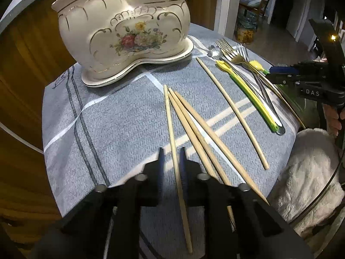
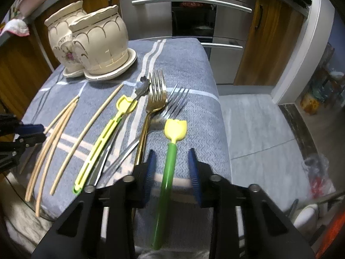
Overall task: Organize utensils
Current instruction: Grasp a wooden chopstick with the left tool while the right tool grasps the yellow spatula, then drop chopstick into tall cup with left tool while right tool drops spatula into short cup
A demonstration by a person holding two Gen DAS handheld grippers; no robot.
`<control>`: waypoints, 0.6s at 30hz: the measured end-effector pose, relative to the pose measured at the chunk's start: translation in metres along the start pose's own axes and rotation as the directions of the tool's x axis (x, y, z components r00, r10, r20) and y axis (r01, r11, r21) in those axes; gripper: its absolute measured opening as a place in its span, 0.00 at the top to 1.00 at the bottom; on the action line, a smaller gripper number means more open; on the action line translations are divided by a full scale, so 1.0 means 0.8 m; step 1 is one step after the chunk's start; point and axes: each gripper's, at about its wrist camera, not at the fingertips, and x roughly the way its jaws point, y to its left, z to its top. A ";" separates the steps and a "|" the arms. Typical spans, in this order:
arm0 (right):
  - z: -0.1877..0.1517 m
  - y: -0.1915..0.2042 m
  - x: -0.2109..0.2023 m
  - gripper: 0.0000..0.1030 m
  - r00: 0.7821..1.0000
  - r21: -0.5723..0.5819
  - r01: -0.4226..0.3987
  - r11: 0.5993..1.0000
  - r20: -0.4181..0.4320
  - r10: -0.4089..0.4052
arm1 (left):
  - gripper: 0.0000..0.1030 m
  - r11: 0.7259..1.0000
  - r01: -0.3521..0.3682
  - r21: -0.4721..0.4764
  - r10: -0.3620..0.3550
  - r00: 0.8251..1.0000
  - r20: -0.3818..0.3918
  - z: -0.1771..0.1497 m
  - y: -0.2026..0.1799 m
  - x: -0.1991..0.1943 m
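Note:
A cream two-pot ceramic holder (image 1: 120, 32) stands on its saucer at the back of the table. Several wooden chopsticks (image 1: 194, 129) lie on the grey cloth. My left gripper (image 1: 172, 157) is shut on the leftmost chopstick (image 1: 170, 118), near its thick end. In the right wrist view a green-handled utensil with a yellow tulip head (image 2: 170, 166) lies between the blue pads of my right gripper (image 2: 171, 157). The pads stand apart from the handle on both sides, so it is open. Beside it lie a gold fork (image 2: 156, 99), a silver fork (image 2: 174, 101) and a yellow-green slotted utensil (image 2: 101, 142).
The grey checked cloth (image 1: 107, 129) covers the small table, whose right edge drops to a tiled floor (image 2: 258, 129). An oven (image 2: 194, 10) and wooden cabinets stand behind. A white fluffy item (image 1: 310, 172) sits at the table's near right corner.

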 end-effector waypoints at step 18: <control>0.049 0.015 -0.095 0.90 0.913 0.029 -0.132 0.991 0.392 0.110 | 0.96 0.992 0.010 -0.126 0.041 0.918 0.394 0.016 0.061 -0.108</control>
